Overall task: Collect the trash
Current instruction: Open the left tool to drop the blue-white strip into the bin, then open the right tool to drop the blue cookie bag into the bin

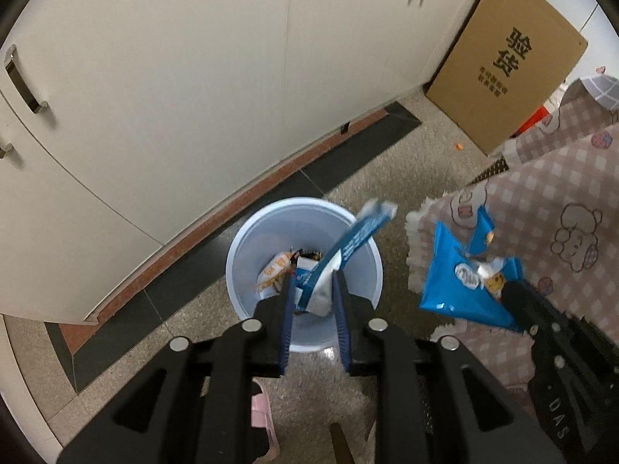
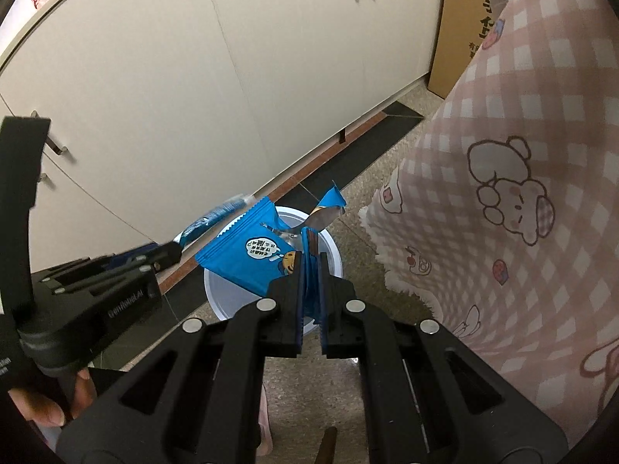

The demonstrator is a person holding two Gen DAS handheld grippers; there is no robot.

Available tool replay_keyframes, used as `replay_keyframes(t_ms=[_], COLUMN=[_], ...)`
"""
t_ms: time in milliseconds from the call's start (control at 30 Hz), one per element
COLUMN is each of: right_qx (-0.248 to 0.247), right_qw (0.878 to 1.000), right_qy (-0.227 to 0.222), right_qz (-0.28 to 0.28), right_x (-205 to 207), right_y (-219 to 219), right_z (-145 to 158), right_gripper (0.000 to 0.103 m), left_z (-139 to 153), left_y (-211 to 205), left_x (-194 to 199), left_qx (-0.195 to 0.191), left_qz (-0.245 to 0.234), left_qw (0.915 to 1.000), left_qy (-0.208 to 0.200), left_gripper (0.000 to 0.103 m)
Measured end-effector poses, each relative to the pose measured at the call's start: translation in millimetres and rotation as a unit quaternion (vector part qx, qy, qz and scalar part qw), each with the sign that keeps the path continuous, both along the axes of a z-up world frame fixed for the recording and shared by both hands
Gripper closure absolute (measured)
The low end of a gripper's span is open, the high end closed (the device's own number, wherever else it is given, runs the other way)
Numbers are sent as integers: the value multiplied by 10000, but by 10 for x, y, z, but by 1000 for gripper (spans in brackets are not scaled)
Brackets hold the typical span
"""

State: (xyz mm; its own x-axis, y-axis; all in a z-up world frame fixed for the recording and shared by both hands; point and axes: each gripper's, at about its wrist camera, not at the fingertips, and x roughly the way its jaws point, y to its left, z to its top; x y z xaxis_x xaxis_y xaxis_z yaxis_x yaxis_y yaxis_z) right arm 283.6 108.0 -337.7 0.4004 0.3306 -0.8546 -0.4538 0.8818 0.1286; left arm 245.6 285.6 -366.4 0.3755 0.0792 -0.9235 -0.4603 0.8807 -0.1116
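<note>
The bin (image 1: 267, 247) stands on the floor (image 1: 390, 178) at frame centre, wrappers (image 1: 276, 270) inside it. Cabinets (image 1: 174, 96) fill the upper left behind it; a cardboard box (image 1: 506, 73) leans upper right, and the tablecloth (image 1: 561, 201) hangs at right.

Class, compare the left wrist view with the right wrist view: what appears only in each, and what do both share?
Only the left wrist view shows trash inside the bin: an orange-and-white wrapper. It also shows an orange crumb on the floor.

Only the right wrist view shows the person's hand on the left gripper's handle.

Both show the pale blue bin, left gripper holding a narrow blue wrapper, right gripper holding a torn blue packet, checked cloth, cabinets and cardboard box.
</note>
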Motion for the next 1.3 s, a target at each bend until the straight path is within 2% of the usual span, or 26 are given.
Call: replay_keyframes(t_ms=[67,100,367,833,1300], right_qx=[25,26,84,85,161], right_qw=[10000,10000,9999,9996,9983], right_qy=[43,57,141,243,537], right_qz=[-15,-15,19,122,137], right_x=[4,-2,11,-80,74], right_y=[-19,-23,-21,107,433], right_z=[-10,-10,-18,-63,-420], right_gripper=[97,97,97,97,94], left_z=[16,26,65,45,-102], left_y=[10,13,49,158,341], left_x=[-3,-12,-110,-247,-399], left_qx=[57,96,263,220,120], left_qz=[54,70,156,296,588], left_qw=[10000,9999,9995,9993,9982], left_qy=[-41,-73,-79,-67,68], left_gripper=[49,46,40,36,35])
